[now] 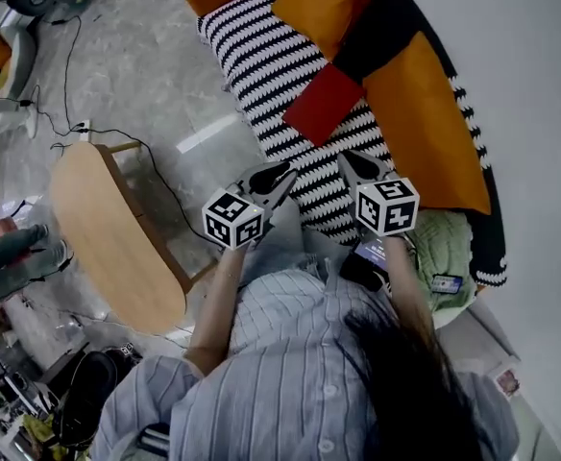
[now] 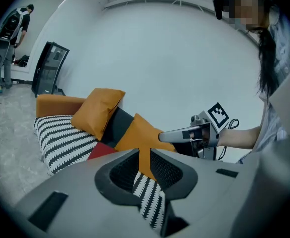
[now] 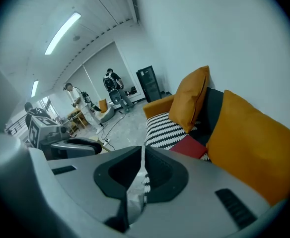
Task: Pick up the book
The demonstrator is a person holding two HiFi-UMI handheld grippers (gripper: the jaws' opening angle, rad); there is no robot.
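1. I see the left tongs (image 1: 280, 175) pressed together with nothing between them; the right tongs (image 1: 348, 158) are likewise pressed together and empty.
2. Both hang side by side above the striped sofa seat (image 1: 252, 56), tips pointing along it, clear of the fabric.
3. The red book (image 1: 324, 104) lies flat on that seat, against the black-and-orange pillow (image 1: 425, 113), just beyond the tong tips.
4. An orange cushion (image 1: 329, 3) sits further along the sofa; a wooden table (image 1: 117, 248) stands on the floor to my left.
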